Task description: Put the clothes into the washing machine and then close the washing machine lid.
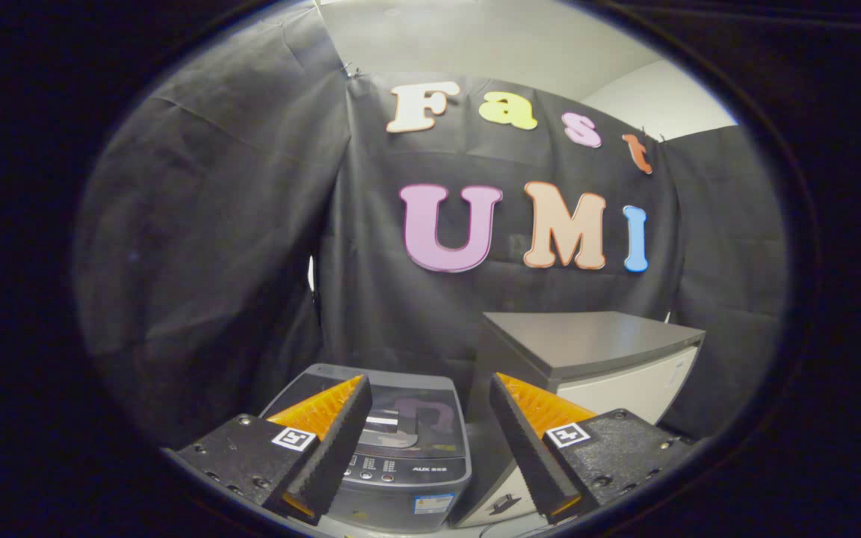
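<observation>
**Gripper hanging open above a closed washer**

So the gripper (428, 388) has its two fingers spread wide apart with nothing between them, just air. The inner faces look ribbed, kind of a sawtooth texture, and each finger carries a small square black-and-white marker tag.

The washing machine (393, 448) sits low down just ahead of the fingers, mostly seen through the gap between them. It's a top loader, boxy with rounded corners, grey plastic body, and a dark glossy lid that's lying flat and closed, shiny enough to reflect the wall. There's a control strip with rows of little buttons along the front edge, some small lettering I can't read properly, and a sticker on the front face. Its left side is hidden behind the left finger.

Just beside it on the right stands a cabinet (595, 359), matte grey top, pale front, sharp corners. The black cloth wall (199, 246) behind is wrinkly.
</observation>
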Action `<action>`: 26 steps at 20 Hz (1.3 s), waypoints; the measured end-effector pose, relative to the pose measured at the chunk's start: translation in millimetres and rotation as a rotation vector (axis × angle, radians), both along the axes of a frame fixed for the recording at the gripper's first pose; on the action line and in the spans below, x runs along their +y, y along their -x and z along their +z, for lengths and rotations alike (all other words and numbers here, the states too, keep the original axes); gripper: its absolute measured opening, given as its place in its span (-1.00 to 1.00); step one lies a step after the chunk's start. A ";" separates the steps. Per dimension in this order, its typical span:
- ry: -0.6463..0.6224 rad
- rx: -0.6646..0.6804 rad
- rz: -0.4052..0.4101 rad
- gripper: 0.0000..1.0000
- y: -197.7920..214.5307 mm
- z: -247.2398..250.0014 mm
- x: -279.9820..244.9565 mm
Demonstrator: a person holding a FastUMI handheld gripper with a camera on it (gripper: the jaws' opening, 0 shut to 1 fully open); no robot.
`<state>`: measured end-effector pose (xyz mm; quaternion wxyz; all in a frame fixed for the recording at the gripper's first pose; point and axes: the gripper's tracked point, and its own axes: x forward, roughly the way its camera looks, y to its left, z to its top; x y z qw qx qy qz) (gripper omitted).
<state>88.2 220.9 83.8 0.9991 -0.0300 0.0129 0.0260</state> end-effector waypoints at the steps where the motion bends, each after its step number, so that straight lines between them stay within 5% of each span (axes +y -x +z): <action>1: -0.005 -0.016 -0.002 0.92 4.5 4.0 -5.5; 16: -0.109 -0.088 -0.035 0.92 87.4 3.4 -75.6; 19: -0.120 -0.049 -0.088 0.92 93.1 -18.5 -100.0; 26: -0.155 -0.014 -0.070 0.93 89.8 -29.7 -110.8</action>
